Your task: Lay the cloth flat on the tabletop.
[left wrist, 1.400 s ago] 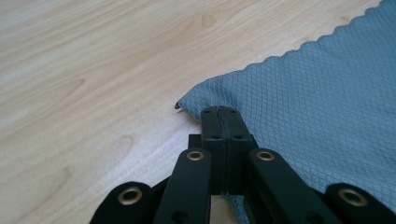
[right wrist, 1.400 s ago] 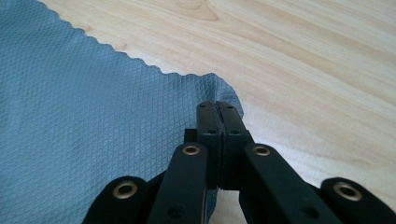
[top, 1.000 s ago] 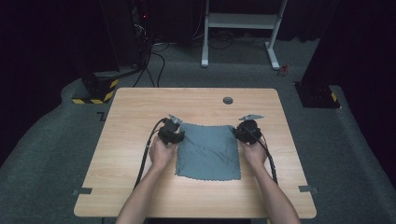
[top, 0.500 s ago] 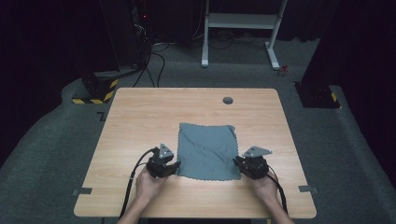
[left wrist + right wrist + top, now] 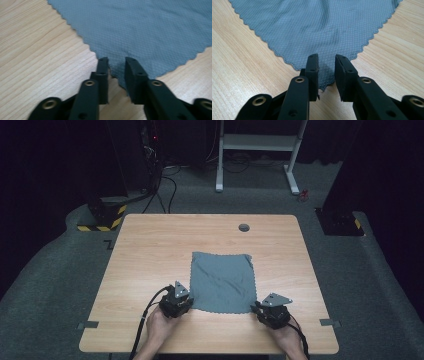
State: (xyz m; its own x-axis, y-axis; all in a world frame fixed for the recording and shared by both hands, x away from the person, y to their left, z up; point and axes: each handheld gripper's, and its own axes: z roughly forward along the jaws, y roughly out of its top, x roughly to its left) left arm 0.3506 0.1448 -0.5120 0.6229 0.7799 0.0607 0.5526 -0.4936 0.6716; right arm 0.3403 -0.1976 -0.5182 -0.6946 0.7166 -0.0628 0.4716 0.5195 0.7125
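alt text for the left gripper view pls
Two black jaws of the left gripper straddle the near corner of a grey-blue cloth with a scalloped edge, a gap showing between them. The cloth lies flat on a light wooden table.

One grey cloth (image 5: 222, 281), two grippers, one wooden table (image 5: 150, 250)

Grey carpet floor (image 5: 60, 285), wooden table (image 5: 150, 245), dark room

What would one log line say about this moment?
left hand-held gripper: jaws just closing, straddling near corner of grey cloth | right hand-held gripper: straddling other near corner, gap visible | cloth: flat on table
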